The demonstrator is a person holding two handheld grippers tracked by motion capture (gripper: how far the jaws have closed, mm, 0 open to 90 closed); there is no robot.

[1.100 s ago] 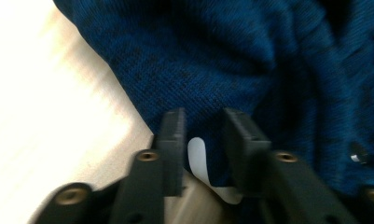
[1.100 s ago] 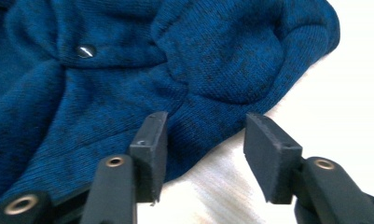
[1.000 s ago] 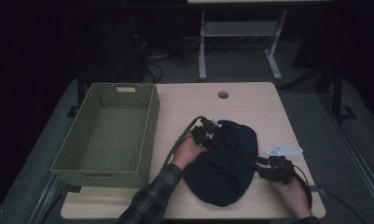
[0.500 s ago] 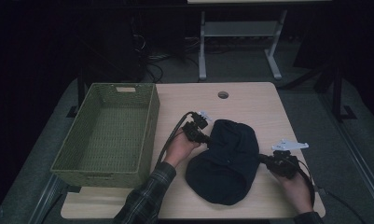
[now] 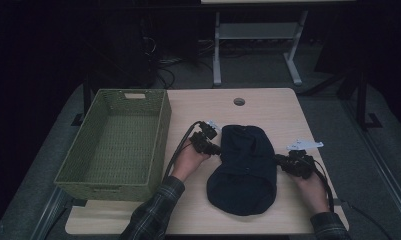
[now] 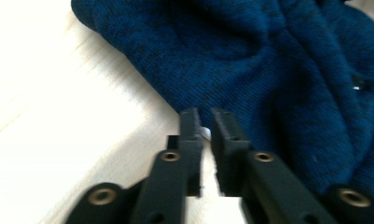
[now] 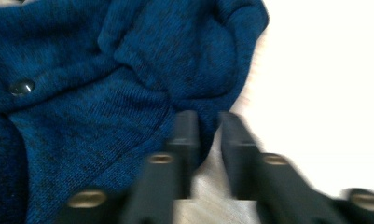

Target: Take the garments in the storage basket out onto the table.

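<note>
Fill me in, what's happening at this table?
A person works a dark blue knit garment lying on the table, with a gripper at each side of it. The left gripper and right gripper both sit at the cloth's edge, jaws just parted with nothing pinched between them. A green basket stands to the left.

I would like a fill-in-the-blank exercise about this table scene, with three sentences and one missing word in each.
1. The dark blue knitted garment lies on the light wooden table, to the ____ of the green woven basket in the high view.
2. The left gripper and the right gripper sit at opposite ____ of the garment.
3. Inside, the basket is ____.

Missing words: right; sides; empty
</note>
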